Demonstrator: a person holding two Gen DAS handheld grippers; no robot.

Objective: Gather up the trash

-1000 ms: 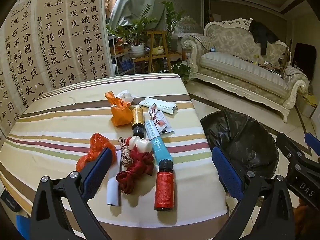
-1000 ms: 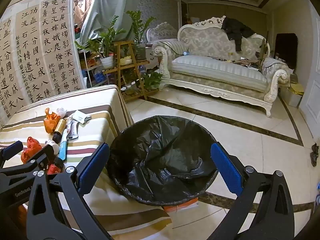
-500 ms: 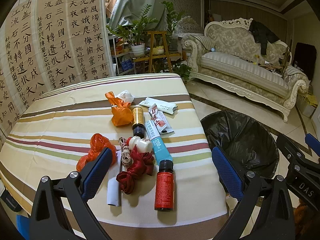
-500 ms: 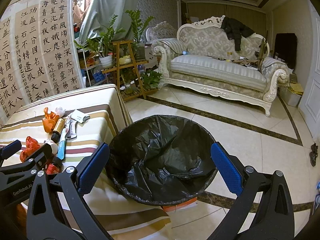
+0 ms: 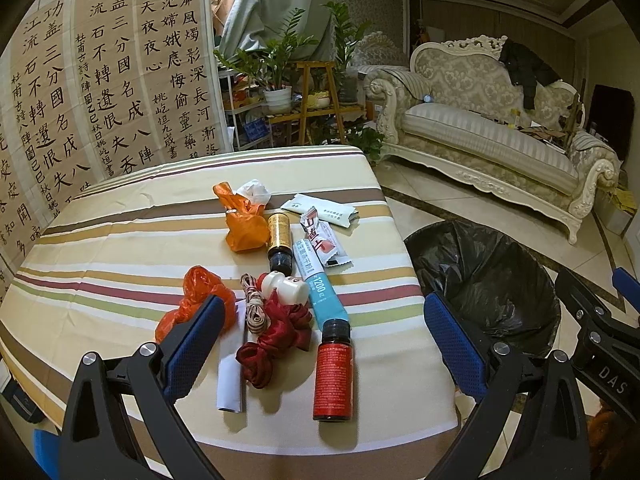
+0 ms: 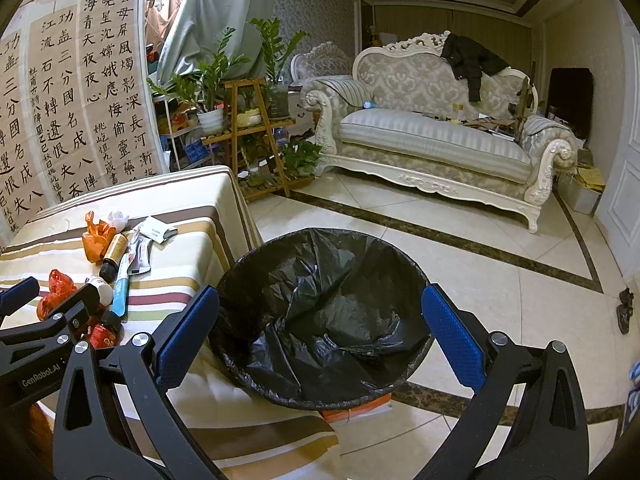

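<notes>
Left tongs (image 5: 320,334): spread wide and empty, held low over the near edge of the striped worktop (image 5: 120,248), the litter lying between and beyond the two blue pads.
Right tongs (image 6: 320,330): spread wide and empty, hanging above the bin (image 6: 320,320), whose mouth fills the gap between the pads.
Red bottle (image 5: 333,372): lies on its side nearest the left tongs, between the pads, black cap pointing away.
Red fabric (image 5: 276,340): bunched just left of the red bottle, with a coil of twine (image 5: 254,310) and a white paper roll (image 5: 231,372) on its far left side.
Orange bag scrap (image 5: 200,300): crumpled partly behind the left pad.
White caps (image 5: 284,286): two, sitting just beyond the red fabric.
Blue tube (image 5: 320,286): stretches away from the red bottle's cap, beside a gold bottle (image 5: 279,242) with a black cap.
Farther litter: an orange bag (image 5: 244,224), white tissue (image 5: 253,191), a red-and-white snack wrapper (image 5: 322,242) and a white packet (image 5: 320,209), all well ahead of the left tongs.
Bin: black-lined, standing on the tiled floor (image 6: 460,264) against the worktop's right edge, to the right of the left tongs; only the crumpled liner shows inside.
Backdrop: calligraphy sheets (image 5: 100,80), potted plants (image 5: 276,60) and a cream sofa (image 6: 440,128) far beyond both tongs.
</notes>
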